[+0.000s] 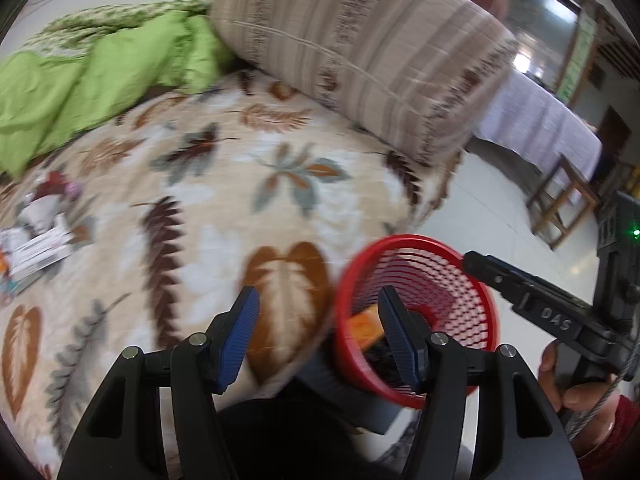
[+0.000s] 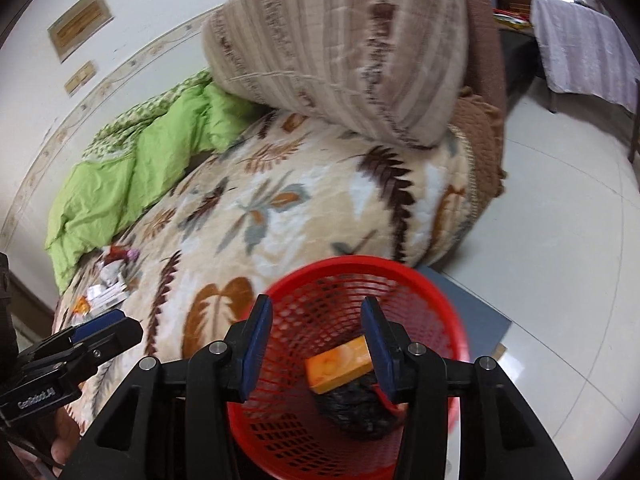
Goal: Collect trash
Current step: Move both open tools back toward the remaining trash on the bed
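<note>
Both claws stand apart with nothing between the pads. The right claw (image 2: pixel 316 344) hangs over the red basket (image 2: pixel 424 280), where an orange packet (image 2: pixel 340 364) already lies. The remaining litter (image 1: pixel 36 240), blurred but seemingly paper scraps, lies on the bed (image 1: pixel 224 208) far to the left, nearer the left claw (image 1: pixel 318 336).

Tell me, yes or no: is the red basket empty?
No. In the right wrist view the red basket already holds an orange box resting on a dark crumpled bag.
</note>
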{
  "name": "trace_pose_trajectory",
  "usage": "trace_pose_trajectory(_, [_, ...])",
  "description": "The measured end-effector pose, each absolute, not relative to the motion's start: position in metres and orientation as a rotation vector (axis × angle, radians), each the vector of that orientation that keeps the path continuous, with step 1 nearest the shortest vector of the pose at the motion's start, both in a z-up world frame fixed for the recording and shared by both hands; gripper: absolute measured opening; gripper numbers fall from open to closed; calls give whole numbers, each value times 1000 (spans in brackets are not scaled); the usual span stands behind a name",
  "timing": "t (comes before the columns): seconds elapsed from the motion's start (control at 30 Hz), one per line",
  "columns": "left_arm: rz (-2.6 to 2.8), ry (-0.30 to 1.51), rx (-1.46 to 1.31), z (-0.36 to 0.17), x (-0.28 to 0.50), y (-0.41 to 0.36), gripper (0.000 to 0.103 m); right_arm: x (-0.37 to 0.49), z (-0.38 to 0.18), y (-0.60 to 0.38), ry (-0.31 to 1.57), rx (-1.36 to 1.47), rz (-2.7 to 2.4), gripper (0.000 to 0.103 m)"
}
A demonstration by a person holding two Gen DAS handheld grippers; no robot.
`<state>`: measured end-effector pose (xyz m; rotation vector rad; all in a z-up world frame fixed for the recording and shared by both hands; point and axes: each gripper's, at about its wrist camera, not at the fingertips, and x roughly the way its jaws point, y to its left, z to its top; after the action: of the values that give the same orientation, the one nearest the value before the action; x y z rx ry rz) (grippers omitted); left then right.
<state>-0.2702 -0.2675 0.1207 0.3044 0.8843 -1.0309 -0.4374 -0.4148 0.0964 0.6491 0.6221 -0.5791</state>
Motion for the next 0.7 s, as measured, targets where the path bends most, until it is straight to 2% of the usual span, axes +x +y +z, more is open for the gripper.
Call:
trace_pose_trajectory(0.37, [-797,865,168,125,-192,-163,62,-336,106,-358,689,557,-348,49])
trace_pose_trajectory(0.7, [-497,893,-16,110,-102,-54,62,-221,110,-281,741,442,-131,55])
